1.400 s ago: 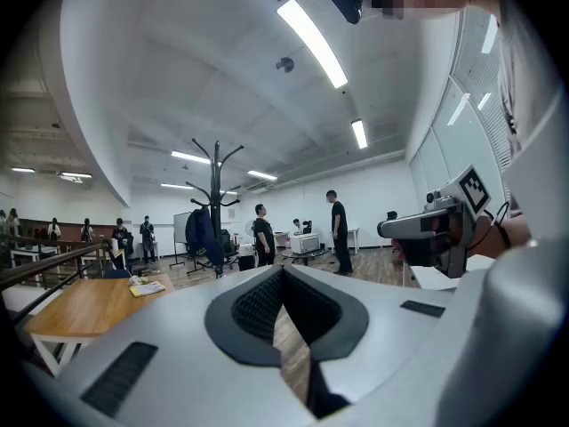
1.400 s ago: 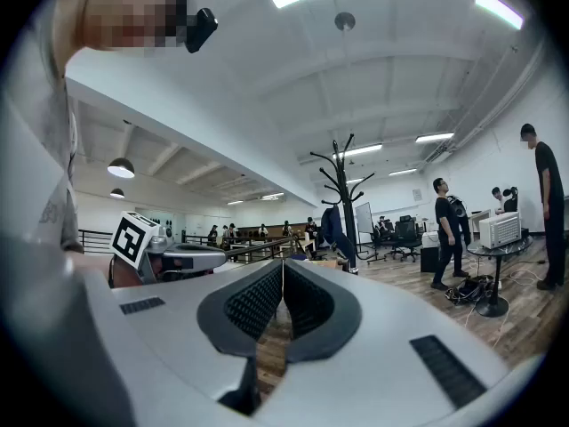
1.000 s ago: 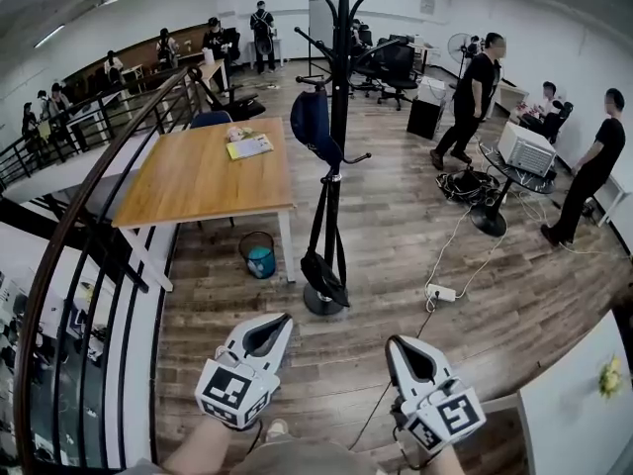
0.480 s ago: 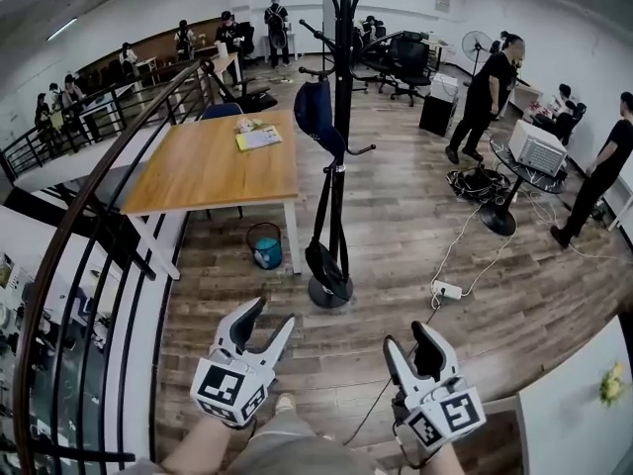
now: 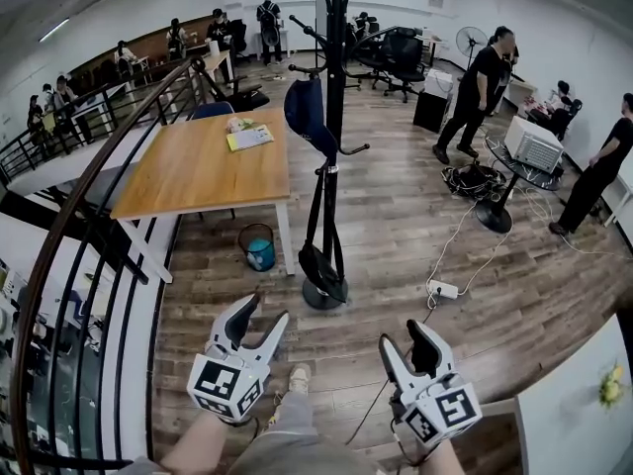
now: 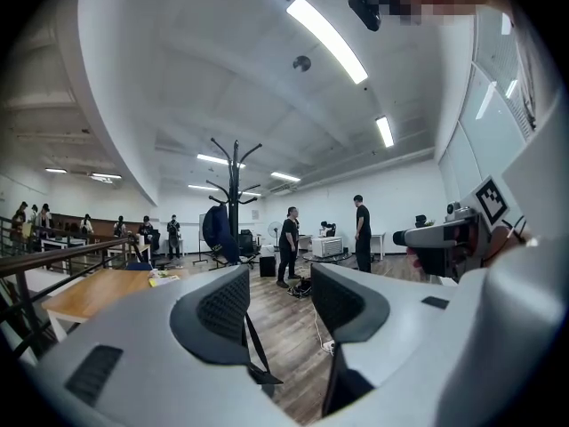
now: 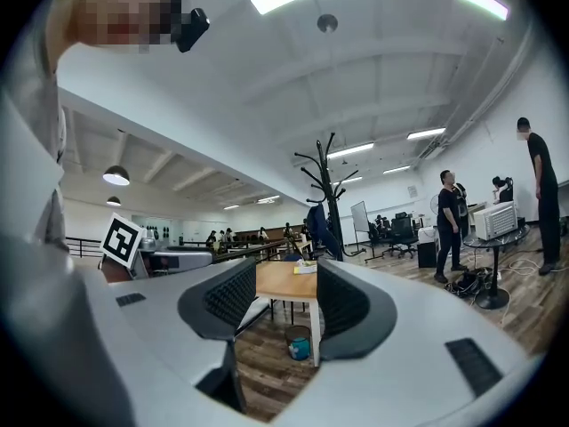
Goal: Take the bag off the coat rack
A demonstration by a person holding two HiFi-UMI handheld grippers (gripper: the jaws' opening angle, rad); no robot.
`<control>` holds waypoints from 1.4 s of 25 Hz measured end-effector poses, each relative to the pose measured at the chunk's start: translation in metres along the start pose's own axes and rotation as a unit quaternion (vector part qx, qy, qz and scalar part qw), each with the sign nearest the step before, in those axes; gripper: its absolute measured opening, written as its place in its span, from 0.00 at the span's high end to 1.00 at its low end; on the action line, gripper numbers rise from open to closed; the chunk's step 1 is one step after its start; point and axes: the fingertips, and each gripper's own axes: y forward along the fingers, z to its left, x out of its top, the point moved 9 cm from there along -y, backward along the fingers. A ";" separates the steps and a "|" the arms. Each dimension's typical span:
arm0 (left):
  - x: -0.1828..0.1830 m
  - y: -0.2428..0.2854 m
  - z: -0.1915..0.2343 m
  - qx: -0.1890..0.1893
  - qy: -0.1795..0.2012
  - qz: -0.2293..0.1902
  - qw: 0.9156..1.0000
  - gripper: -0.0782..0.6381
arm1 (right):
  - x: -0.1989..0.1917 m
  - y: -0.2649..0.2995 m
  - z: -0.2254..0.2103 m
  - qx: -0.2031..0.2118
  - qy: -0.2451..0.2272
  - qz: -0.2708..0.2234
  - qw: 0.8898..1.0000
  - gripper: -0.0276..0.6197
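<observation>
Left tongs (image 5: pixel 265 311) opening, nothing between them; right tongs (image 5: pixel 404 336) released, empty. Dark blue bag (image 5: pixel 305 115) hangs on the coat rack (image 5: pixel 337 28), well apart from both tongs.

I saw right gripper (image 7: pixel 286 302) jaws apart, nothing between them. Beyond jaws: wooden table (image 7: pixel 280 280), blue bin (image 7: pixel 300 348) on floor under near edge. Coat rack (image 7: pixel 332 194) behind table, dark bag (image 7: pixel 318 223) hanging on it.
</observation>
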 end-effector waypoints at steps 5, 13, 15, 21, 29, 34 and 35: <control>-0.006 0.032 0.016 -0.011 0.003 0.008 1.000 0.58 | -0.005 0.028 -0.019 -0.007 0.000 0.018 1.000 0.63; -0.003 0.097 0.065 -0.037 0.012 0.023 0.999 0.58 | 0.002 0.105 -0.045 -0.018 0.004 0.033 0.999 0.63; -0.003 0.118 0.078 -0.049 0.021 0.027 0.998 0.58 | 0.005 0.128 -0.051 -0.022 0.001 0.036 0.999 0.63; -0.011 0.182 0.128 -0.077 0.031 0.049 0.995 0.58 | 0.001 0.203 -0.069 -0.032 0.006 0.053 0.998 0.63; -0.034 0.263 0.183 -0.105 0.044 0.084 0.990 0.61 | -0.019 0.300 -0.097 -0.046 0.008 0.091 0.995 0.63; -0.045 0.304 0.210 -0.121 0.046 0.102 0.986 0.61 | -0.029 0.351 -0.105 -0.048 -0.009 0.118 0.992 0.62; -0.049 0.312 0.214 -0.123 0.045 0.105 0.986 0.61 | -0.031 0.360 -0.108 -0.051 -0.010 0.122 0.991 0.62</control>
